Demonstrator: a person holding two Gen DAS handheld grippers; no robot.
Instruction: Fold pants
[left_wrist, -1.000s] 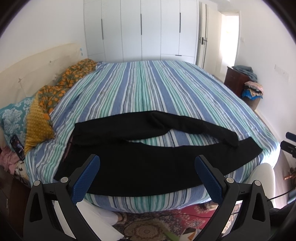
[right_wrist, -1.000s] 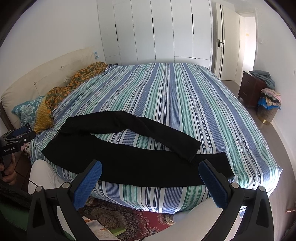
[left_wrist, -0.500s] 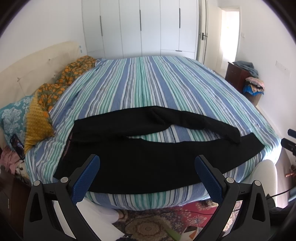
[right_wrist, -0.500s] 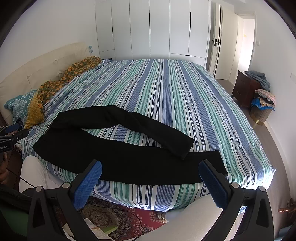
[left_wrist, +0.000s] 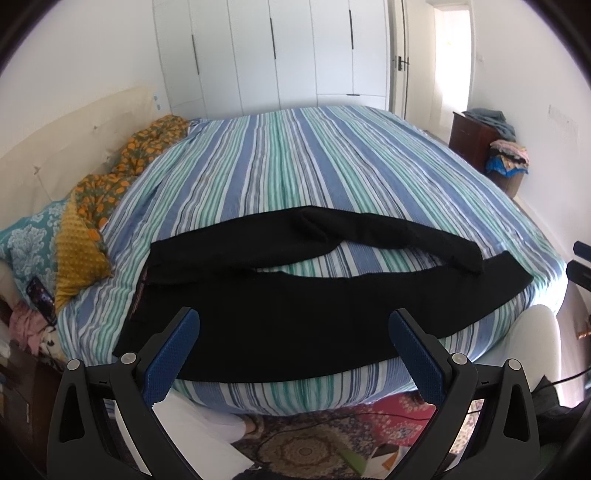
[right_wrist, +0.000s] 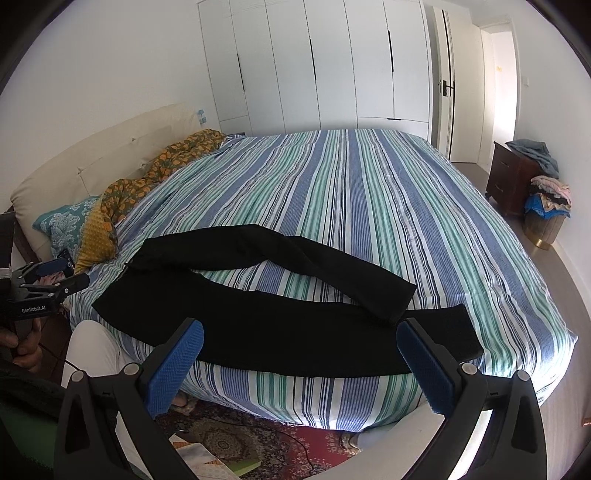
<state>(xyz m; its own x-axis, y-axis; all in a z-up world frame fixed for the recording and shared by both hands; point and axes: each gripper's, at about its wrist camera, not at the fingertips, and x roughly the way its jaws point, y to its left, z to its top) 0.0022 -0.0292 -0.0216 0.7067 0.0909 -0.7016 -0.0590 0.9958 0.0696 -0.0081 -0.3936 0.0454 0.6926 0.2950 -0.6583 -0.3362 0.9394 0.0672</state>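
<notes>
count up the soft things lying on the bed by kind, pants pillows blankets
black pants: 1
pillows: 2, the teal patterned pillow and the mustard yellow pillow
orange floral blanket: 1
total: 4, all on the striped bedspread

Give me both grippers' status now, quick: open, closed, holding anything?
Left gripper: open, holding nothing, short of the black pants.
Right gripper: open, holding nothing, also clear of the pants.
</notes>
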